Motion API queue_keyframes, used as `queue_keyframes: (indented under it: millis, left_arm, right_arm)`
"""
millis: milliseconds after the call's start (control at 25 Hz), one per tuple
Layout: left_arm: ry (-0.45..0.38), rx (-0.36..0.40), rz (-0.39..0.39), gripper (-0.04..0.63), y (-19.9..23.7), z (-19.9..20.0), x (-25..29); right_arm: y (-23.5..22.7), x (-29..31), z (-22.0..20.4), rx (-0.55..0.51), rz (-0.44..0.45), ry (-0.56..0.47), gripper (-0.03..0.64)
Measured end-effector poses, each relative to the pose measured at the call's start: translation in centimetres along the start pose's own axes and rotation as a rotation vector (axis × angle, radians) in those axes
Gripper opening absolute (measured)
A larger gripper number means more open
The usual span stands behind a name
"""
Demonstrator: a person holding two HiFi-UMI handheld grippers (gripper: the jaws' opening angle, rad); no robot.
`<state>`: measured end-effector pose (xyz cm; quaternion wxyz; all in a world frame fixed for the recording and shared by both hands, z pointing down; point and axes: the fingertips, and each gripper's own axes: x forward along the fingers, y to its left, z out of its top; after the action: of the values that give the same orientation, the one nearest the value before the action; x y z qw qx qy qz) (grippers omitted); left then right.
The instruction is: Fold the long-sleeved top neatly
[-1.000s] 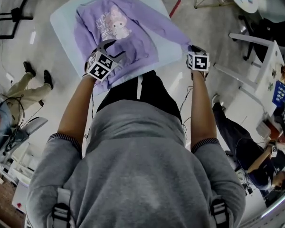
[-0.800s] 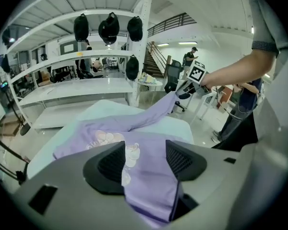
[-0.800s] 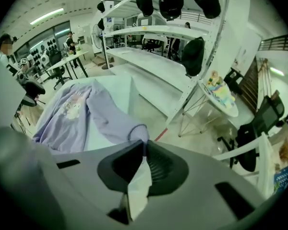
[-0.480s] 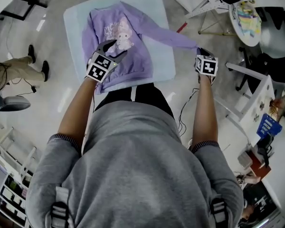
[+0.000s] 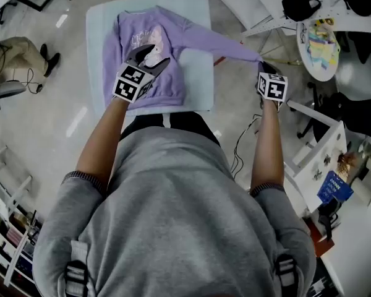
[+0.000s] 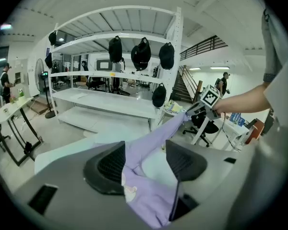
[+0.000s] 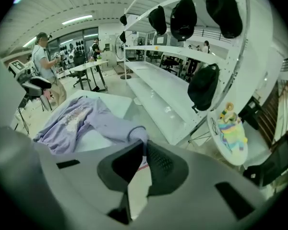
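Note:
A purple long-sleeved top (image 5: 114, 60) lies front up on a pale blue table (image 5: 198, 73). Its right sleeve (image 5: 216, 42) stretches off the table's edge, and my right gripper (image 5: 261, 65) is shut on the cuff (image 7: 137, 134), holding it in the air. In the right gripper view the top (image 7: 72, 121) trails back from the right gripper (image 7: 143, 150). My left gripper (image 5: 149, 55) hovers open over the chest print. Between the left gripper's (image 6: 144, 162) spread jaws I see the top (image 6: 149, 186) below and the taut sleeve (image 6: 163, 128).
A round white table (image 5: 318, 39) with colourful things and a black bag (image 5: 300, 6) stand at the right. White shelving (image 6: 115, 75) with dark bags hung on it runs behind. A cable (image 5: 244, 135) lies on the floor. A person (image 7: 43, 56) stands beyond the table.
My right gripper has carried the cuff up and out to the right, pulling the sleeve straight past the table edge. My left gripper has risen and moved from the hem toward the chest print.

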<state>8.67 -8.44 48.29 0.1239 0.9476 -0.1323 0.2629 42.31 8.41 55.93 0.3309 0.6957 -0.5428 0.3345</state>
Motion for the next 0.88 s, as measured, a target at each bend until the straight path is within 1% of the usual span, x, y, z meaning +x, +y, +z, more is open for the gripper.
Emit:
queue_keyframes:
  millis: [160, 280, 440, 560, 720, 880]
  left_arm:
    - [-0.04, -0.054, 0.031, 0.291, -1.0, 1.7, 0.0]
    - [-0.068, -0.082, 0.047, 0.291, -1.9, 3.0, -0.1]
    - [-0.095, -0.098, 0.062, 0.291, -3.1, 4.3, 0.2]
    - [-0.111, -0.098, 0.07, 0.291, -3.6, 5.3, 0.0]
    - [-0.13, -0.093, 0.098, 0.291, -2.6, 5.7, -1.6]
    - [-0.131, -0.109, 0.123, 0.291, -0.7, 4.9, -3.2]
  right_arm:
    - [-0.8, 0.1, 1.4, -0.02, 0.036, -0.023, 0.034]
    - [-1.0, 0.1, 2.4, -0.015, 0.069, -0.043, 0.034]
    - [-1.4, 0.0, 2.9, 0.026, 0.107, -0.068, 0.034]
    - [-1.6, -0.8, 3.9, 0.065, 0.126, -0.109, 0.034]
    - [-1.4, -1.9, 5.8, 0.041, 0.112, -0.154, 0.034]
    - [-1.2, -2.0, 8.1, -0.009, 0.108, -0.179, 0.034]
